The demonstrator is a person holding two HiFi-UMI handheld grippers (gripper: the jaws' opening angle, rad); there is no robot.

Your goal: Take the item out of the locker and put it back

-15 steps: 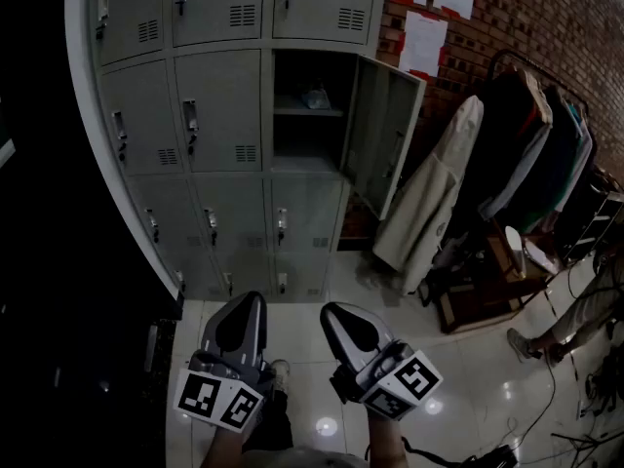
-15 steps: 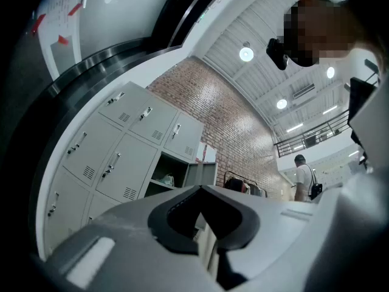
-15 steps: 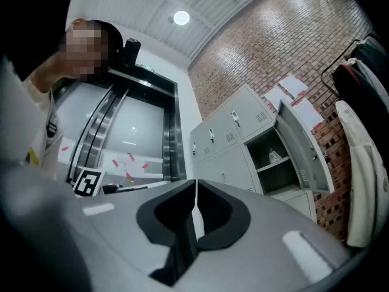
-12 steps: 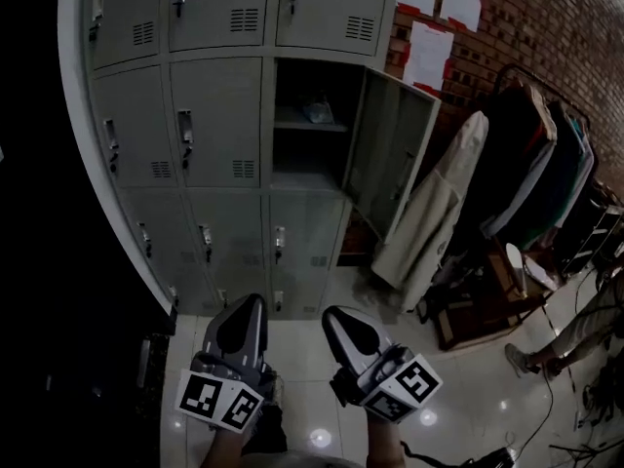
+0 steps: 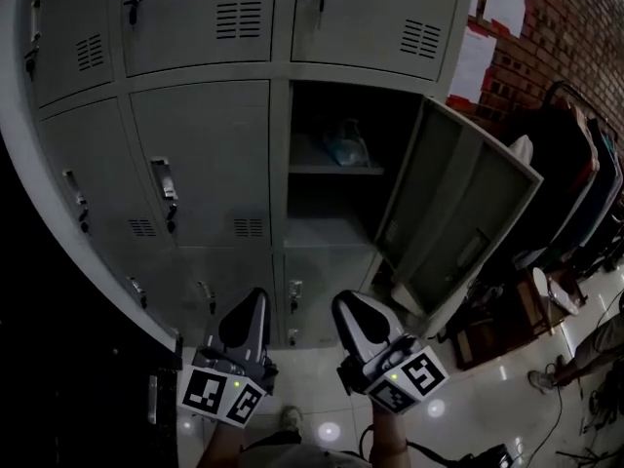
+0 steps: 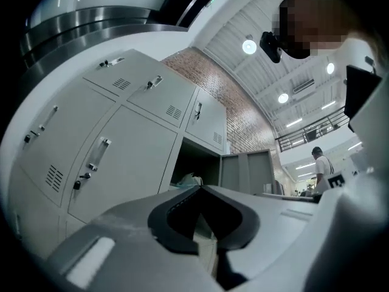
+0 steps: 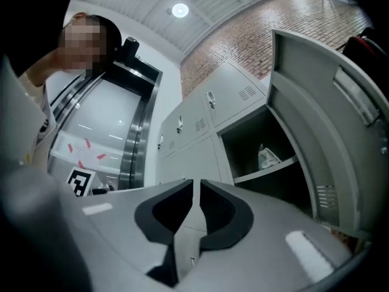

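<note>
Head view: dim, underexposed. Left edge falls to black. Lockers (image 5: 195, 164) read flat grey, their lines bowed by the wide lens. Open locker (image 5: 336, 178) interior in deep shadow. Small spots of lamp glare on the glossy floor (image 5: 327, 429). Gripper views: brighter, lit by ceiling lamps (image 6: 249, 46); strong barrel distortion, nearest foreground soft.

The pale crumpled item (image 5: 346, 145) on the shelf (image 5: 317, 169) of the open grey metal locker compartment (image 5: 327, 228) is too small and dim to be identified. The dark hanging clothes (image 5: 585, 178) are cut off by the right edge.
</note>
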